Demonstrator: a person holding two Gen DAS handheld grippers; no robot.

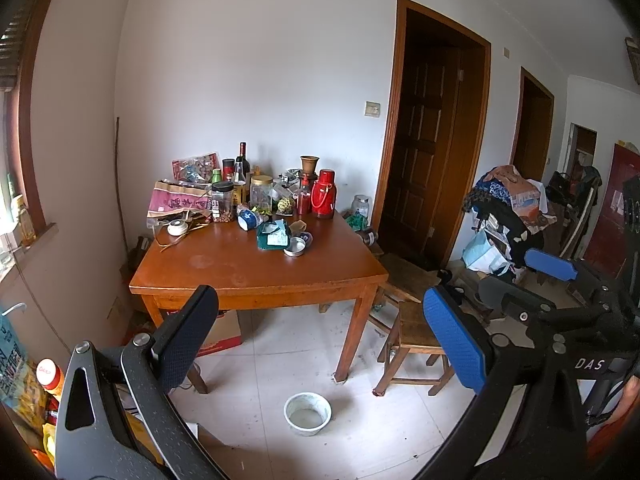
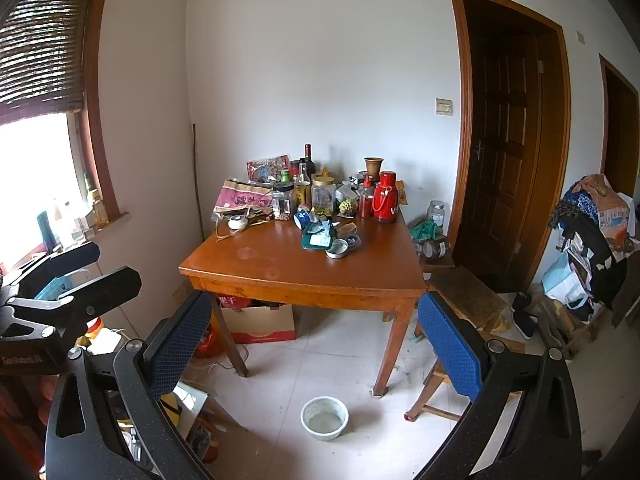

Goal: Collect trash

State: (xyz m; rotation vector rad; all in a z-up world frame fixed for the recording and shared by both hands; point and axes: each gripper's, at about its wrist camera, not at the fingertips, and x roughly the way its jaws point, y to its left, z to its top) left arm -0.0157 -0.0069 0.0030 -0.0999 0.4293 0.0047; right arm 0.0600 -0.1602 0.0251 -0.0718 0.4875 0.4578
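A square wooden table (image 2: pixel 304 268) with a glossy orange-brown top is seen against a white wall, on a pale tiled floor. Its far edge is crowded with jars, bottles, a red thermos (image 2: pixel 385 197) and a pink printed bag (image 2: pixel 240 199) at the far left corner. The trash is found near the middle of the top, toward the far right: a crumpled dark green wrapper (image 2: pixel 318 236) with a pale label, touched by a round, shallow metal lid (image 2: pixel 337 248). A low wooden stool (image 1: pixel 416 328) is set beside the right front leg, and a round white bowl (image 2: pixel 324 417) lies on the tiles before the table. The left gripper (image 1: pixel 320 340) and the right gripper (image 2: pixel 316 340) are held well short of the table, each with blue textured pads spread wide and nothing between them.
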